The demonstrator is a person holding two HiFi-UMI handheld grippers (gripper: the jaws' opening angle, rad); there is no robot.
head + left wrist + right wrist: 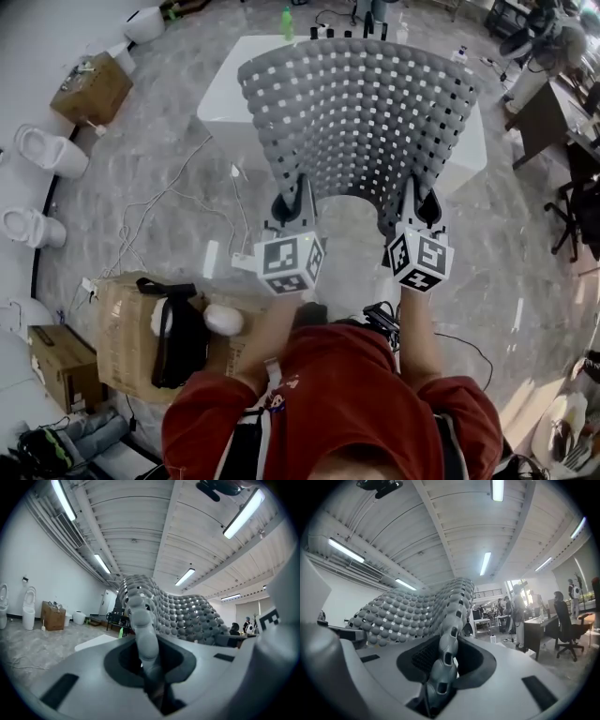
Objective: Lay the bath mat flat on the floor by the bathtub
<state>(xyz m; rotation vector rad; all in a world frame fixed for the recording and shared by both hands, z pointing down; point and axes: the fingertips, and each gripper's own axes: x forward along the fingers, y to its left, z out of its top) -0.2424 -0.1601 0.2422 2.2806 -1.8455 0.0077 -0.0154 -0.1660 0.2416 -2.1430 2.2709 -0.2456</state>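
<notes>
We had the left hand-held gripper (292,202) and right hand-held gripper (419,202) clamped on the raised bath mat (361,122); laying it flat was not yet done.

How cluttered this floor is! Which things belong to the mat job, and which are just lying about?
Job: mat, tub, left hand-held gripper, right hand-held gripper.
Lying about: toilet, box, bottle, cables.

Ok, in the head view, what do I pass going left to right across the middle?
Upper toilet → left hand-held gripper → right hand-held gripper → office chair. The mat, held by both, spans the middle, so I skip it.
</notes>
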